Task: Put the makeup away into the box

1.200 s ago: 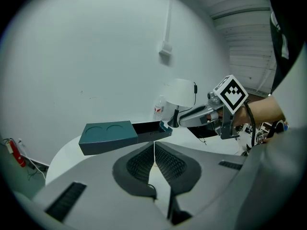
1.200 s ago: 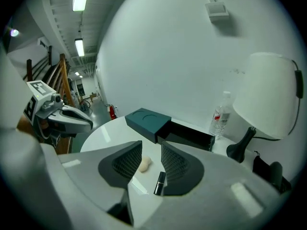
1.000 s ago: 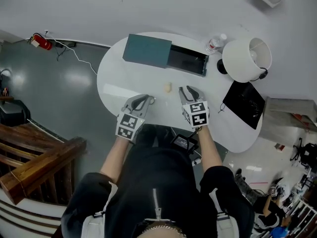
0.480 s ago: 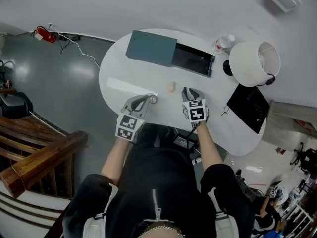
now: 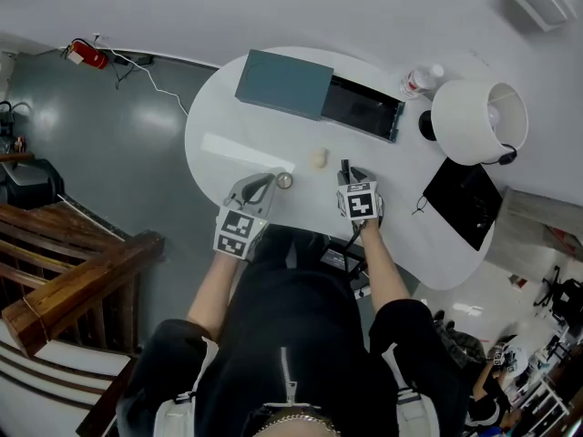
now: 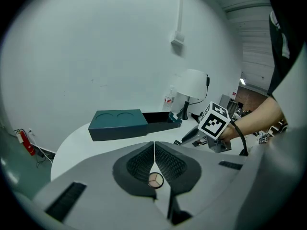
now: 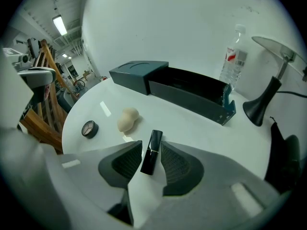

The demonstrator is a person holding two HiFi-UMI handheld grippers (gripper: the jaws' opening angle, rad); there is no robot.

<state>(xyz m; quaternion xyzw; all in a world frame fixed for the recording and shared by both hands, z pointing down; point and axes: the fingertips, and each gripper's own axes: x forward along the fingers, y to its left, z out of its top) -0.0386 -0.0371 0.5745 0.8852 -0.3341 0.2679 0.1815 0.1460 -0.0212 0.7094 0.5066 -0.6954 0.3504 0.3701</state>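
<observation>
White table [image 5: 228, 126] | lipstick [image 7: 151, 152] lies between right fingers [image 7: 181, 169], apart, just closing | left fingers [image 6: 138, 165] closed

Even bright overhead light, soft shadows; glare streak on my table [image 5: 235, 146]; gripper views fisheye-warped, dark corners.

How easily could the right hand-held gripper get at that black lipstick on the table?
Probably yes, easily: the right hand-held gripper straddles the lipstick lying on the table, its jaws have just been closing around it, and nothing stands in the way.
</observation>
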